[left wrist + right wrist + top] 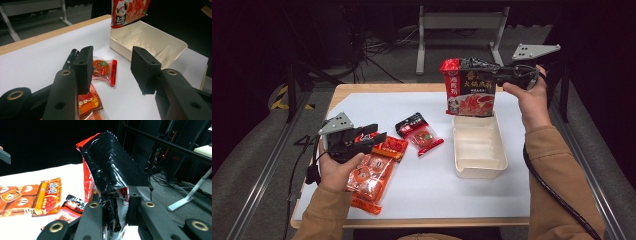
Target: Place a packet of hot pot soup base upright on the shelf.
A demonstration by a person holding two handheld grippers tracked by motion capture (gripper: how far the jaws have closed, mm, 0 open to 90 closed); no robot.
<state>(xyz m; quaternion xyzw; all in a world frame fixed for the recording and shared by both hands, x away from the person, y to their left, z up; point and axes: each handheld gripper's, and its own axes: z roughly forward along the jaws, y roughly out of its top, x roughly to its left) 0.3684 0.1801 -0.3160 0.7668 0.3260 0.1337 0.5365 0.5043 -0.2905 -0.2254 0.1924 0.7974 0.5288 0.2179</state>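
A large red and black food bag (469, 90) hangs upright above the far end of a cream tray (477, 150). My right gripper (501, 75) is shut on its crimped top edge, and the pinch is plain in the right gripper view, where the jaws (115, 202) clamp the bag (112, 167). My left gripper (364, 137) stands open at the table's left, low over a small orange packet (391, 146) and a long orange packet (369, 180). In its own view the left gripper (112, 62) has nothing between its jaws. Beyond it lie a small red packet (103, 71), the tray (150, 37) and the bag's bottom (128, 11).
A small red and black packet (419, 132) lies mid-table between the orange packets and the tray. A white mat (437, 185) covers the wooden table. A grey metal stand (457, 25) and cables sit on the floor behind the table.
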